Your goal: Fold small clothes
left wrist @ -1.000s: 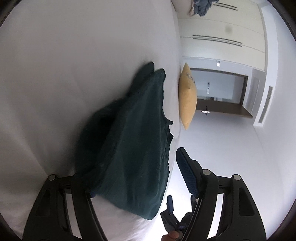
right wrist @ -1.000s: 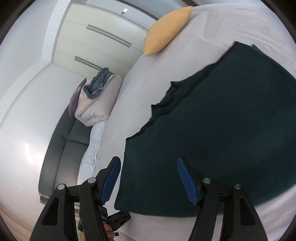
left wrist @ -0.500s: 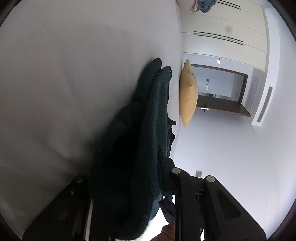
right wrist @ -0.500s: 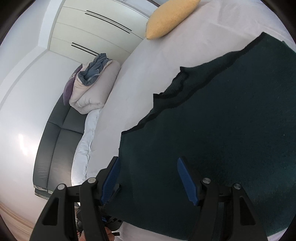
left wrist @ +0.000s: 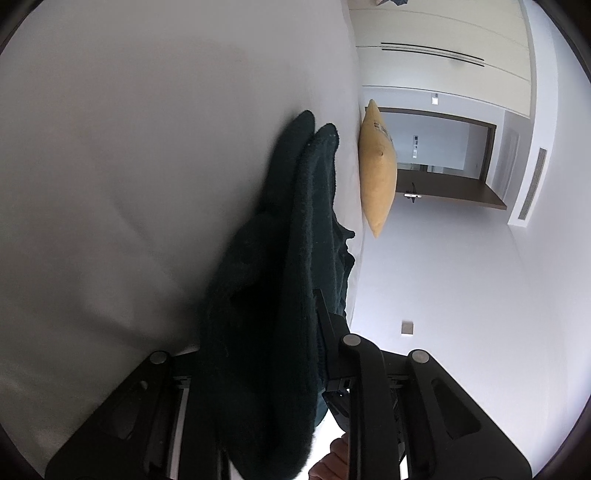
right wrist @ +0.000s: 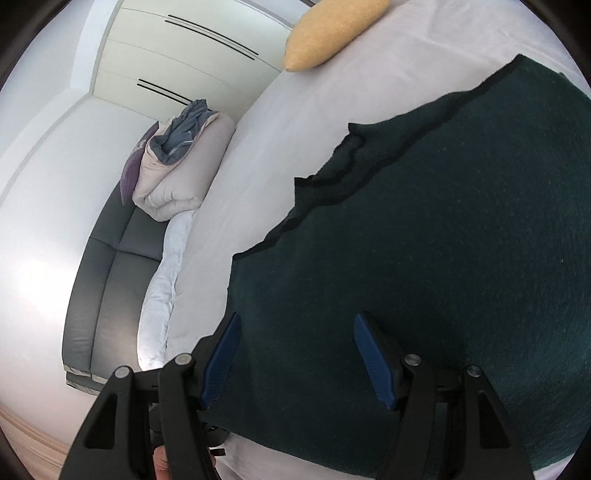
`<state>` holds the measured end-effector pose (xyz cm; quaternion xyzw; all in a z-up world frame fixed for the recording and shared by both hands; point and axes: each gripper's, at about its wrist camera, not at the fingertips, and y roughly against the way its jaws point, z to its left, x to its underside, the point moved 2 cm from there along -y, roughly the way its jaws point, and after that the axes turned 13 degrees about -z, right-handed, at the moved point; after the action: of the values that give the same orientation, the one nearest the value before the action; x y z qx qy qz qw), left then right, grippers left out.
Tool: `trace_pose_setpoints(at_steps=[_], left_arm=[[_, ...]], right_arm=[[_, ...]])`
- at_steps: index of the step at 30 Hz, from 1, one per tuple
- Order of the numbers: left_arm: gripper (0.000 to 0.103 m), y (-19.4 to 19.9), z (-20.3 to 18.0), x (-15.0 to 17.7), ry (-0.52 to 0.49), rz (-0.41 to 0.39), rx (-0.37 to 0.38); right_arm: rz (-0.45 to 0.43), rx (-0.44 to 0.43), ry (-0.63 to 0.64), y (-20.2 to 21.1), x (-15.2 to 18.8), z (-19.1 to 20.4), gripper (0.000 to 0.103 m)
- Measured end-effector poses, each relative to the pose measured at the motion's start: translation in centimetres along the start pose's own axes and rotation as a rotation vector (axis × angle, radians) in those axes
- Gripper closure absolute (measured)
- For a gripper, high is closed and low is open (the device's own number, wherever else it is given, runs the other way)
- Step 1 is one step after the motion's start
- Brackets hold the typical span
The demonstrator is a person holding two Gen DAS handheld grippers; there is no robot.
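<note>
A dark green garment [right wrist: 424,240] lies spread on a white bed [right wrist: 288,140]. My right gripper [right wrist: 295,354] is open, its blue-padded fingers [right wrist: 371,363] straddling the garment's near left corner. In the left wrist view the same garment [left wrist: 295,266] hangs bunched between my left gripper's [left wrist: 266,343] jaws, which are shut on it; the cloth hides the fingertips. The garment's far end rests on the bed [left wrist: 147,166].
A yellow cushion [right wrist: 332,29] lies at the bed's far end, also in the left wrist view [left wrist: 376,177]. A folded duvet with blue clothes [right wrist: 181,162] sits on a grey sofa [right wrist: 110,277] beside the bed. White wardrobes [right wrist: 177,48] stand behind.
My left gripper has closed on the garment's edge, and the cloth now bunches up between its jaws. My right gripper has moved forward over the garment's near corner, still open.
</note>
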<state>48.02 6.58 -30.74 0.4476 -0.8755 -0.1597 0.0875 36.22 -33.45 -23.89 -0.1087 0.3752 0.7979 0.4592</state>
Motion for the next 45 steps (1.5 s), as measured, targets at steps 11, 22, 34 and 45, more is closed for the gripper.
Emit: trace_pose_setpoints(at_steps=[11, 22, 34, 45], left_arm=[[0.091, -1.6, -8.2, 2.9, -0.299, -0.002, -0.013], [0.091, -10.6, -17.8, 17.5, -0.909, 0.167, -0.053], [0.091, -13.3, -16.5, 25.6, -1.226, 0.186, -0.114], [0.091, -12.8, -16.1, 29.6, -1.367, 0.176, -0.120]], right_arm=[[0.050, -0.016, -0.054, -0.9, 0.1, -2.1, 0.035], [0.040, -0.177, -0.253, 2.0, -5.2, -5.0, 0.023], [0.046, -0.093, -0.117, 1.1, -6.1, -3.7, 0.022], [0.092, 0.011, 0.074, 0.2, -5.9, -3.5, 0.066]])
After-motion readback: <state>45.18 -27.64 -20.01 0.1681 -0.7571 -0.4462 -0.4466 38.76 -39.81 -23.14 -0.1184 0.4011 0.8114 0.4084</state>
